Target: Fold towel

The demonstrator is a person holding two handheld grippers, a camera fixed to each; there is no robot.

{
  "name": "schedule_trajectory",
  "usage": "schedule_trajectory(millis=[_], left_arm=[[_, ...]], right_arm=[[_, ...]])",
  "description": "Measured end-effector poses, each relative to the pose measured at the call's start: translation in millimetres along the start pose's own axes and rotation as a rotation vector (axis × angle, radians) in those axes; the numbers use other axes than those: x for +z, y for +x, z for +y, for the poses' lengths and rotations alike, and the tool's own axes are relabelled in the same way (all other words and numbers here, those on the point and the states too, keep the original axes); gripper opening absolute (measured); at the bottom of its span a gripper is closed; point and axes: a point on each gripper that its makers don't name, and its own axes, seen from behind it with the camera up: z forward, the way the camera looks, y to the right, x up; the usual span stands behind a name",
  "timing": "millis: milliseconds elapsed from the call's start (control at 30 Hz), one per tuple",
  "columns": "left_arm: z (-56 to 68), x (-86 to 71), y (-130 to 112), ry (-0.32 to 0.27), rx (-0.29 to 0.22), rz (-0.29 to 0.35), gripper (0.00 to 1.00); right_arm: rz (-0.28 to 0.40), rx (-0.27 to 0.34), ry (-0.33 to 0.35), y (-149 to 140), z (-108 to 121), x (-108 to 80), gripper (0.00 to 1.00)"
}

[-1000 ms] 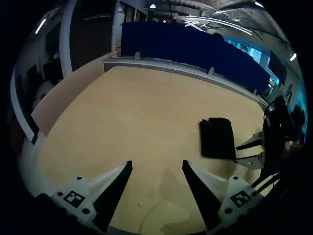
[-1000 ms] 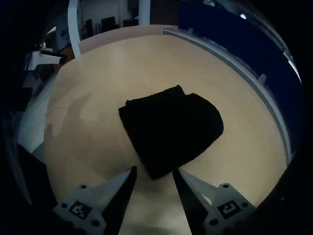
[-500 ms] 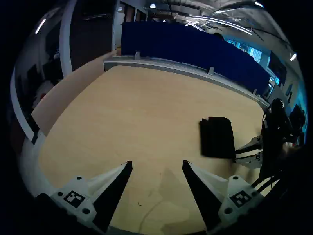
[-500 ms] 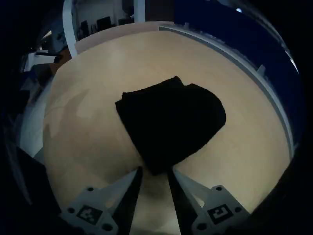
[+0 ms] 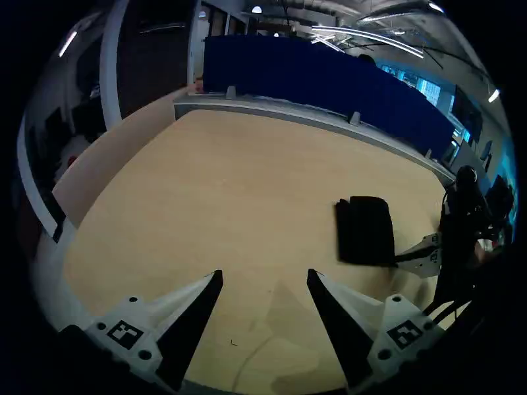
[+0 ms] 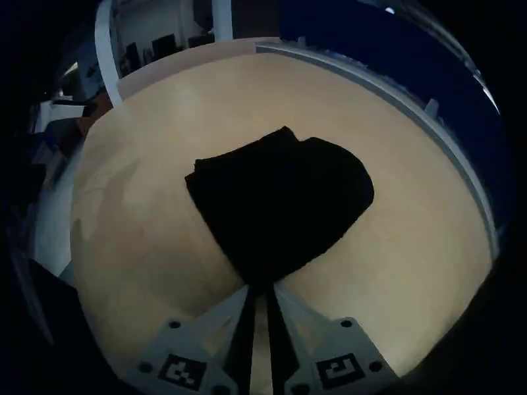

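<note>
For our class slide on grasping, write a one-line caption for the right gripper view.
Right gripper pinches the near corner of a folded black cloth towel on a light wooden table.

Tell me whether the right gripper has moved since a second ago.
Yes. Judged against the towel on the table, the right gripper has edged forward and closed onto its near corner.

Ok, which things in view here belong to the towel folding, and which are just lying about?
Part of the job: black towel; right gripper, pinched on its near corner; left gripper, open over the table.
Just around: blue partition; ceiling lights.
</note>
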Motion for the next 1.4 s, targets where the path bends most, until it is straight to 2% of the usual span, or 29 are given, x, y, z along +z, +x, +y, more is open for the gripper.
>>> schedule_trajectory(millis=[233, 667, 1000, 1200, 1400], left_arm=[[1.0, -2.0, 2, -0.004, 0.004, 0.003, 0.95], [7.2, 1.0, 21, -0.025, 0.008, 0.035, 0.95], [11.8, 1.0, 30, -0.038, 0.026, 0.045, 0.95], [14.5, 0.7, 37, -0.044, 0.04, 0.054, 0.95], [19.2, -0.4, 45, -0.054, 0.053, 0.064, 0.95]], right_arm=[[0.038, -0.002, -0.019, 13, 3, -8.0, 0.08], [0.217, -0.037, -0.071, 90, 11, -58.8, 0.05], [0.275, -0.03, -0.074, 114, 11, -79.3, 0.04], [0.325, -0.02, -0.093, 133, 20, -103.5, 0.04], [0.382, 0.004, -0.131, 153, 41, -137.9, 0.04]])
